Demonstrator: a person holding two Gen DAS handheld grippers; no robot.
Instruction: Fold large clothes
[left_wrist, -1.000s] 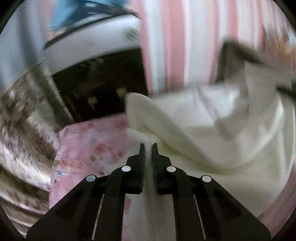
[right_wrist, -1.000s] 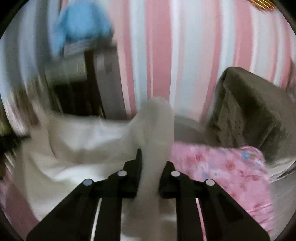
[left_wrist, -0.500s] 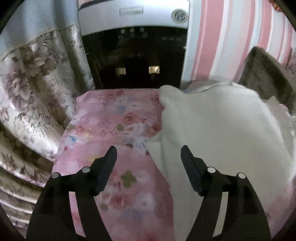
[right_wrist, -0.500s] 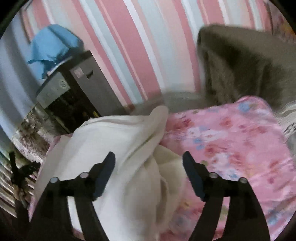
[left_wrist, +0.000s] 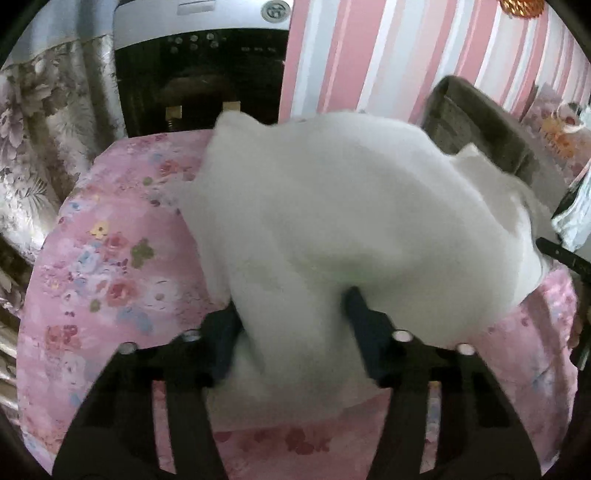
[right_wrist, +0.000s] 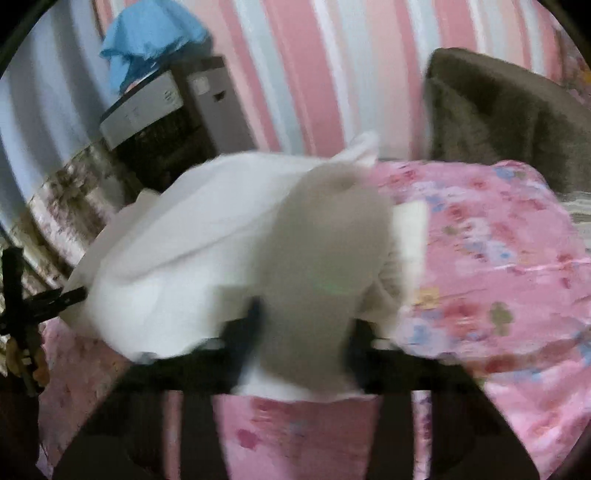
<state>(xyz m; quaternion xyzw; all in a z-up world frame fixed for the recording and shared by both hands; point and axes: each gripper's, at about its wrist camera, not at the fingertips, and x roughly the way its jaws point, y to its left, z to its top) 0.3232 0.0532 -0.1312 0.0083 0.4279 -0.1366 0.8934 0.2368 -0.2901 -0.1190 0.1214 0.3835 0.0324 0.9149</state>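
Lying bunched on a pink floral-printed bedcover, the large cream-white fleecy garment fills the middle of both wrist views. It sits in a soft heap, its far edge raised toward the pink-and-white striped wall and its near edge spilling down toward the cameras.

The left gripper has its two black fingers set partly apart and closing, with a thick fold of the garment's near edge between them. The cloth bulges over both fingertips; whether the pads already press on it cannot be told. The right gripper shows the same arrangement: its black fingers are narrowing around a rounded lump of the cream cloth, which hides the tips, and motion blur leaves the contact unclear.

In the left view the tip of the other black tool shows at the right edge, just past the garment. Behind the bed stand a silver-topped black appliance, a grey floral curtain and a brown plush-covered chair back. A crumpled blue cloth rests on top of the appliance in the right view.
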